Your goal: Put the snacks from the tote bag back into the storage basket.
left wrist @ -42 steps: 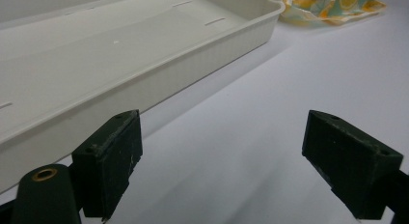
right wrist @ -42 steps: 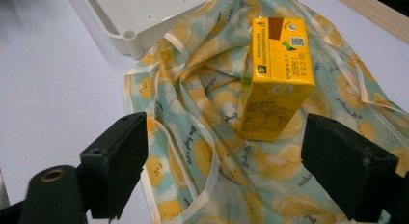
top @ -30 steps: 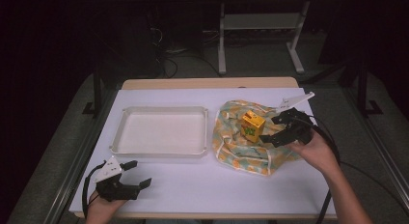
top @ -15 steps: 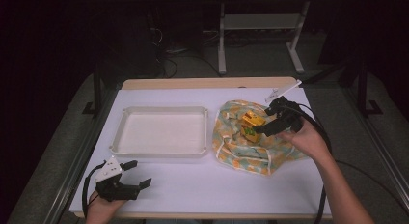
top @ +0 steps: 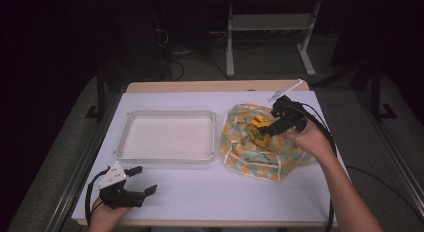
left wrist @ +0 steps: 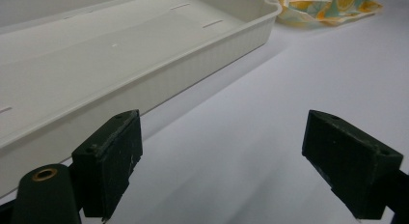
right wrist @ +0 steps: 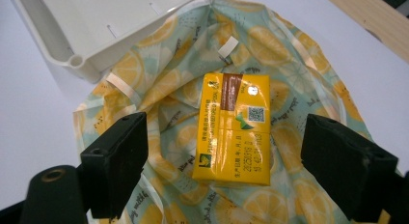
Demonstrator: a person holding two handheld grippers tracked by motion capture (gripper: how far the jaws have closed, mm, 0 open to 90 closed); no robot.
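A yellow packet (right wrist: 234, 132) with a brown stripe and a printed code lies flat in the hollow of a lemon-print cloth bag (right wrist: 299, 55). My right gripper (right wrist: 231, 168) hovers over it, open, with one jaw on each side of the packet and clear of it. From above, the packet (top: 258, 128) sits mid-bag (top: 250, 159) under the right gripper (top: 266, 129). My left gripper (top: 139, 181) rests open at the table's front left corner, holding nothing; in its own view the left gripper (left wrist: 217, 171) faces bare table.
An empty white tray (top: 125, 142) sits left of the bag, its corner touching the cloth; the tray's wall (left wrist: 183, 74) runs close ahead of the left jaws. A white sheet (top: 225, 192) covers the table. A cable trails off the right edge.
My right gripper has swung up and left over the bag. The yellow packet, which stood upright a second ago, now lies flat in the cloth. The left gripper has stayed still.
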